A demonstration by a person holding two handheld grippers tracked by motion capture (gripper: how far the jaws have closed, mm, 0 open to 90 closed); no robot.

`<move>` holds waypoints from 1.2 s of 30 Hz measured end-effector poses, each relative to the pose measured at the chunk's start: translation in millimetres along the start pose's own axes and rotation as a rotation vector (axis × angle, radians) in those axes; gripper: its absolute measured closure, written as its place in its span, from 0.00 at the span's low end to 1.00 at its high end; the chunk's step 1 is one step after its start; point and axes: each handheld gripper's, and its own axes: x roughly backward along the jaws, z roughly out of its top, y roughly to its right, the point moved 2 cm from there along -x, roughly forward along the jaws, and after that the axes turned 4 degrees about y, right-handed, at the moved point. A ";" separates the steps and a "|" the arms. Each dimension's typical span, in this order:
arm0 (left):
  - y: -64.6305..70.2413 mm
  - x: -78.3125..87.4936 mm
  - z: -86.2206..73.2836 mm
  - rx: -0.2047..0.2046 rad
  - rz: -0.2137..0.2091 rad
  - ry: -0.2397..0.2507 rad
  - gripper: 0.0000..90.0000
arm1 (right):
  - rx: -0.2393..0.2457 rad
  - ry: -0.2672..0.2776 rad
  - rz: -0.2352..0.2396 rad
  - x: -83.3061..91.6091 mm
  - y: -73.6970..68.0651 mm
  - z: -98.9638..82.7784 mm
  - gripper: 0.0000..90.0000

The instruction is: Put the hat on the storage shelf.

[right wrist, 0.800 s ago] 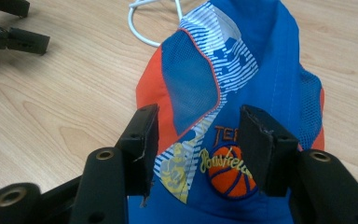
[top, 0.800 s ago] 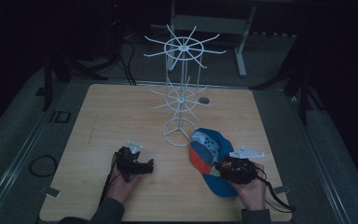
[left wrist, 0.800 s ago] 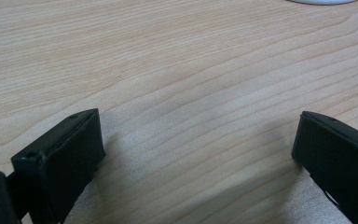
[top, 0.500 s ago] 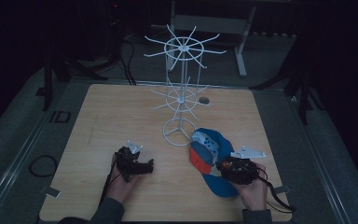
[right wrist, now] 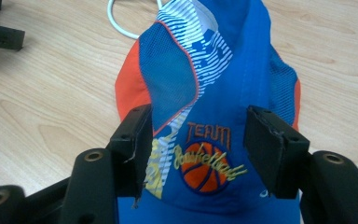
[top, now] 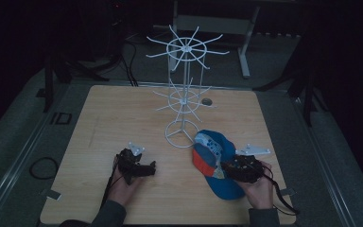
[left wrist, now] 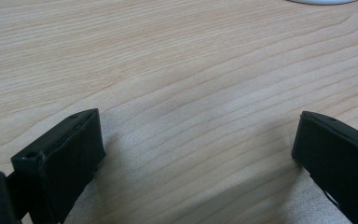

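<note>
While right gripper (right wrist: 198,154) hovers jaws apart over blue cap (right wrist: 223,93), gripping nothing, cap lies on table (top: 123,118) near-right, just beside white wire rack (top: 184,90) base; left gripper (top: 139,166) released, empty.

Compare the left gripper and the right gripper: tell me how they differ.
The left gripper has bare table between its jaws; the right gripper straddles the blue basketball cap. In the high view, the left sits apart from the cap and the right over it. Both stand open, held low.
</note>
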 end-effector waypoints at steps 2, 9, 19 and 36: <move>0.0 0.0 0.0 0.000 0.000 0.000 0.03 | 0.005 -0.002 -0.003 -0.6 1.9 3.1 0.45; 0.0 0.0 0.0 0.000 0.000 0.000 0.03 | 0.006 -0.005 -0.026 -0.1 10.4 21.5 0.36; 0.0 0.1 0.0 0.001 0.000 -0.001 0.03 | 0.009 -0.028 0.001 -8.4 22.0 39.6 0.30; -0.1 0.0 0.1 0.000 0.001 0.001 0.03 | 0.082 -0.138 0.029 -45.1 29.9 63.1 0.31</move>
